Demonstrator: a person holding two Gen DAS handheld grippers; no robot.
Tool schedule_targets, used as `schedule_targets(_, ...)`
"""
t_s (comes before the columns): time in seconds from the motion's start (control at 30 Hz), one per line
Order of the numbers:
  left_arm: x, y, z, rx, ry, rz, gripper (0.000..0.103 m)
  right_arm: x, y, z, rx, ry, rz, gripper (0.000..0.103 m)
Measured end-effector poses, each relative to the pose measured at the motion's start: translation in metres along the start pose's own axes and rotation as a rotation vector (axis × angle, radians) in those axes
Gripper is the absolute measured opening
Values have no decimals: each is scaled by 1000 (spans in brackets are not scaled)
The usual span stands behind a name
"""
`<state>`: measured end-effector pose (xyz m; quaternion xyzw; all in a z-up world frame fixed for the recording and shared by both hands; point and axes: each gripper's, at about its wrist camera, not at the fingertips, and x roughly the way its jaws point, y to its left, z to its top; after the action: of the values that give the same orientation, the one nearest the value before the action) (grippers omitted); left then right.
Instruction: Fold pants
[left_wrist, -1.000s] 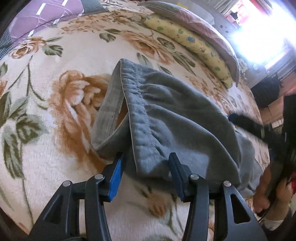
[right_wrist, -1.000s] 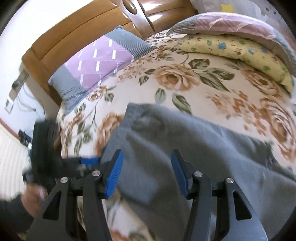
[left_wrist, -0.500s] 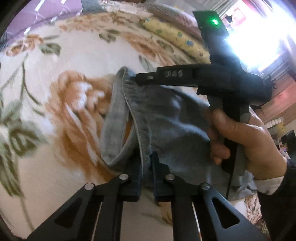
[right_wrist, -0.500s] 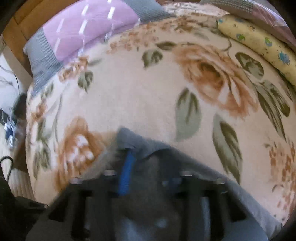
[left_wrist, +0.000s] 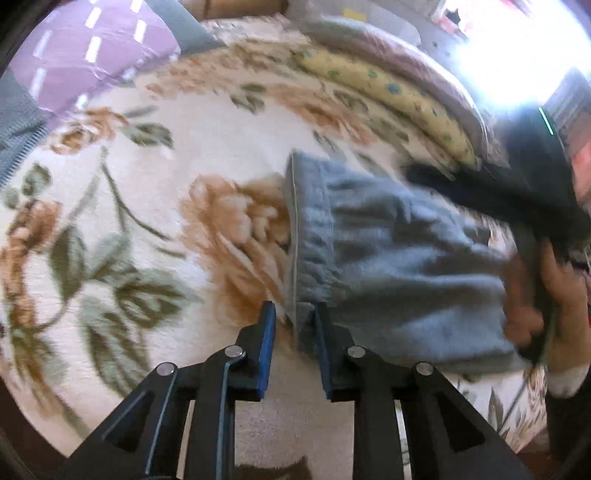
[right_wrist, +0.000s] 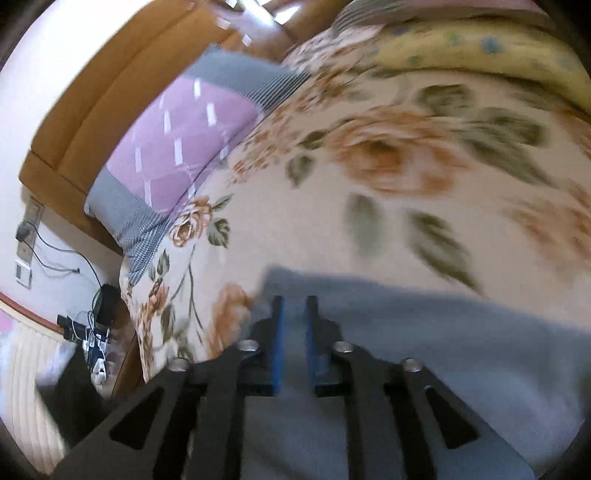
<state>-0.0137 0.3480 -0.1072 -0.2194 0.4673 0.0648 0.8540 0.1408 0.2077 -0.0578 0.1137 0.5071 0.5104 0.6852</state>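
Observation:
Grey sweatpants (left_wrist: 388, 266) lie folded on a floral blanket (left_wrist: 155, 206), elastic waistband to the left. My left gripper (left_wrist: 293, 312) is partly open around the near corner of the waistband, its jaws a little apart from the cloth. The right gripper body (left_wrist: 517, 184) and the hand holding it hover over the pants' right side. In the right wrist view, my right gripper (right_wrist: 293, 308) is nearly shut, with grey pants fabric (right_wrist: 424, 332) between its blue pads near the far corner of the waistband.
A purple and grey pillow (left_wrist: 74, 55) lies at the bed's head by a wooden headboard (right_wrist: 110, 85). A yellow pillow and folded quilts (left_wrist: 388, 88) line the far side. The bed edge, cables and a wall socket (right_wrist: 26, 236) are at left.
My left gripper, shut on the waistband half a second ago, has opened. The waistband now lies flat and closed. My right gripper has closed on the far corner.

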Motion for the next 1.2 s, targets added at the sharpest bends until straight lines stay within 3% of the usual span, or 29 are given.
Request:
schedule_targets(0.03,-8,-5,1,7,-25,7,21,-23,-13,-9,20,-22,-13,42)
schedule_targets(0.07,-13,-10,3,16,-38,-3,21,-44,-27,-20,32,-46,-37,59)
schedule_targets(0.1,-15,-17,2,25,-39,-20,21,-58,-37,-29,42,-64,-61,62)
schedule_targets(0.3,-9,-105,-13,250,-6,-128,21,-164,-94,-101,129,-146,-176,62)
schedule_targets(0.47,7,-192,-42,602,65,-193,24,-217,-98,-157,12,-127,-312,62)
schedule_targets(0.53,16,-221,-53,727,99,-222,25,-223,-99,-174,-54,-93,-379,62)
schedule_targets(0.63,26,-248,-60,833,127,-230,26,-230,-112,-194,-114,-33,-466,62)
schedule_targets(0.83,48,-290,-66,960,175,-205,30,-240,-148,-215,-155,49,-555,62)
schedule_targets(0.93,55,-302,-72,1016,180,-185,41,-236,-155,-220,-191,90,-582,62)
schedule_targets(1.07,73,-307,-80,1081,209,-126,49,-229,-169,-222,-205,117,-579,55)
schedule_targets(1.13,82,-308,-81,1090,206,-84,49,-231,-170,-222,-196,101,-572,44)
schedule_targets(1.2,85,-305,-79,1081,218,-93,49,-237,-172,-222,-174,77,-554,19)
